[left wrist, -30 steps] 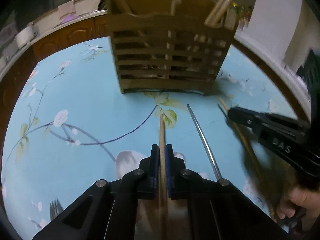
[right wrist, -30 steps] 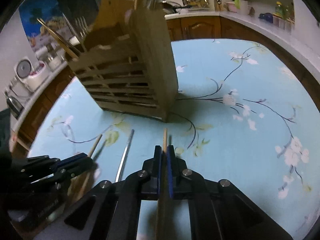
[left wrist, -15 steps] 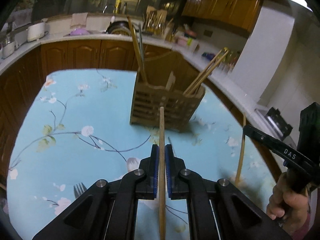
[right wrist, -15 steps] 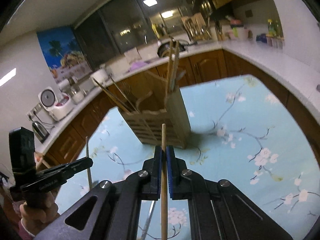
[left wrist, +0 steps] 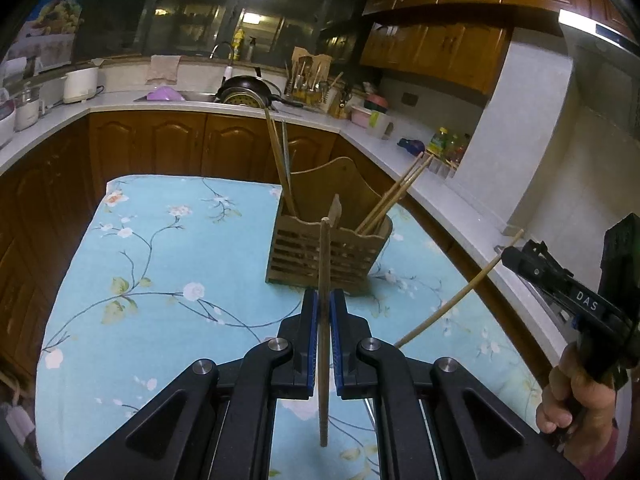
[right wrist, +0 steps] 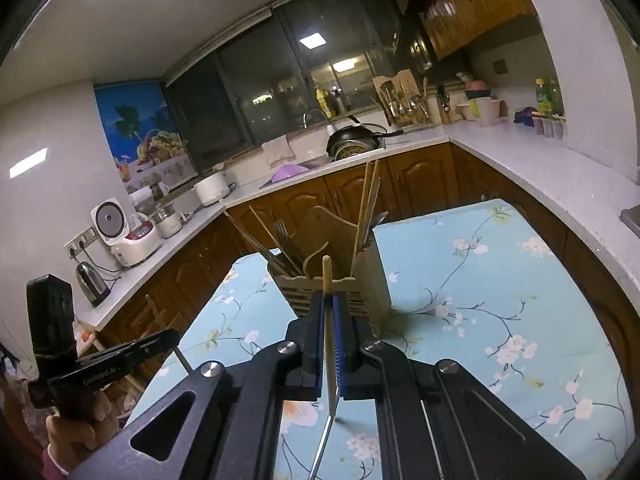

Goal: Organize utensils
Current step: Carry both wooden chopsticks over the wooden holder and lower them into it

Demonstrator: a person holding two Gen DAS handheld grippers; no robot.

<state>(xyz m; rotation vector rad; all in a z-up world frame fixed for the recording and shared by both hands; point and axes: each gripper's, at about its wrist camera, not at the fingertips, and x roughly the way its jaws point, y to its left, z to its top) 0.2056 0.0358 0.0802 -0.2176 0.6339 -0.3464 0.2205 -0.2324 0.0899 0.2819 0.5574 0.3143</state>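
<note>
My left gripper (left wrist: 324, 294) is shut on a wooden chopstick (left wrist: 325, 256), held in the air and pointing at the slatted wooden utensil holder (left wrist: 320, 252) on the table. My right gripper (right wrist: 329, 298) is likewise shut on a second wooden chopstick (right wrist: 327, 276), above the table and short of the same holder (right wrist: 372, 280). In the left wrist view the right gripper (left wrist: 505, 254) holds its chopstick (left wrist: 452, 304) slanting down to the left. In the right wrist view the left gripper (right wrist: 174, 336) sits low at the left. The holder has chopsticks and forks standing in it.
The table wears a light-blue floral cloth (left wrist: 160, 280). A metal chopstick (right wrist: 320, 448) lies on it below my right gripper. Wooden cabinets and a white counter (left wrist: 460, 200) crowded with kitchenware ring the table. A hand (left wrist: 568, 392) grips the right tool's handle.
Both grippers have risen and drawn back from the holder, each lifting its chopstick off the table. The holder now looks smaller and farther away, and the kitchen behind it has come into view.
</note>
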